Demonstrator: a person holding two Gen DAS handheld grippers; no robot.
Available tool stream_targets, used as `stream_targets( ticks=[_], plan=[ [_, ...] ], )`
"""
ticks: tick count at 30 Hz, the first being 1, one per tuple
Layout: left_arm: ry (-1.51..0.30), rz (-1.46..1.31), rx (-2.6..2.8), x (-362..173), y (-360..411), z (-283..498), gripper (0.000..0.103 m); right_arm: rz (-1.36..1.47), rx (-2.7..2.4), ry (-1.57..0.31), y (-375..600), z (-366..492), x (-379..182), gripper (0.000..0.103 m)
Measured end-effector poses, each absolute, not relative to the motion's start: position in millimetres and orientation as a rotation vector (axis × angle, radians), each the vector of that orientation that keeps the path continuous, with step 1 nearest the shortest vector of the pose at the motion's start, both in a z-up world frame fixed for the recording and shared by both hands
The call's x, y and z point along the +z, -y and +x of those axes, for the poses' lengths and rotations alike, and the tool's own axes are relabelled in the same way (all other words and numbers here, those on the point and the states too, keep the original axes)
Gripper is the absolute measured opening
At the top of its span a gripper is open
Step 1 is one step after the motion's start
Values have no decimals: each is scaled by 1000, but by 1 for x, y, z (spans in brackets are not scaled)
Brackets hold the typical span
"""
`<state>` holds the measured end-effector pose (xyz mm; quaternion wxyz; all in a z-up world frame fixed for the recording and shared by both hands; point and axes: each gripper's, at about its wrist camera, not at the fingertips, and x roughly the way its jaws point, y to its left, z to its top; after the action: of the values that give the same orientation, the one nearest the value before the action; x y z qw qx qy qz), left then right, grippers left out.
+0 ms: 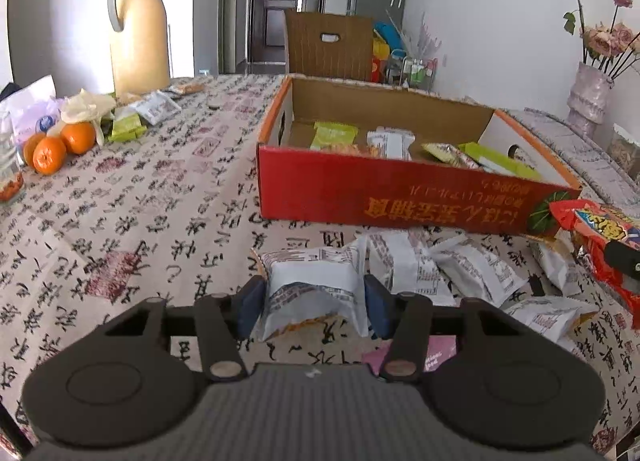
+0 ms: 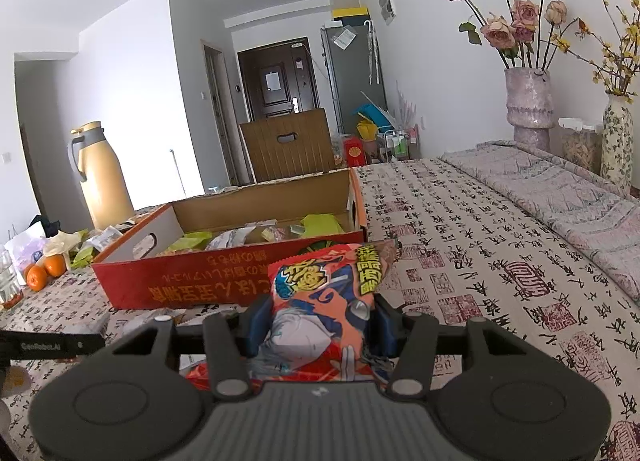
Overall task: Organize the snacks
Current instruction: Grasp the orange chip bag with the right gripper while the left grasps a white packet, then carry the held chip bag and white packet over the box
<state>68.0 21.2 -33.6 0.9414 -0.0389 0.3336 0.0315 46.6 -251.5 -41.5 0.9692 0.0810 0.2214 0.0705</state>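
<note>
In the left wrist view my left gripper [image 1: 314, 293] is shut on a white snack packet [image 1: 316, 273] lying on the tablecloth, with a blue pad pressing each side. Several more white packets [image 1: 460, 269] lie to its right, in front of the red cardboard box [image 1: 400, 197]. The box holds green and white snack packets [image 1: 334, 133]. My right gripper [image 2: 320, 321] is shut on a red snack bag [image 2: 320, 301], held upright just in front of the box [image 2: 180, 285]. That same red bag [image 1: 600, 229] shows at the right edge of the left wrist view.
A yellow thermos [image 1: 138, 29], oranges [image 1: 60, 149] and loose green packets [image 1: 126, 127] sit at the table's far left. A glass jar [image 1: 8, 165] stands at the left edge. A wooden chair [image 1: 328, 45] is behind the table. Vases with flowers [image 2: 528, 101] stand at the far right.
</note>
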Motion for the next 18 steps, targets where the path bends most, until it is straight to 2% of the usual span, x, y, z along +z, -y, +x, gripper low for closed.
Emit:
stream_targets(
  ticks=[18],
  plan=[
    [-514,-30,12,15,4,87,53,130,192,-362,231,67,-18,52]
  ],
)
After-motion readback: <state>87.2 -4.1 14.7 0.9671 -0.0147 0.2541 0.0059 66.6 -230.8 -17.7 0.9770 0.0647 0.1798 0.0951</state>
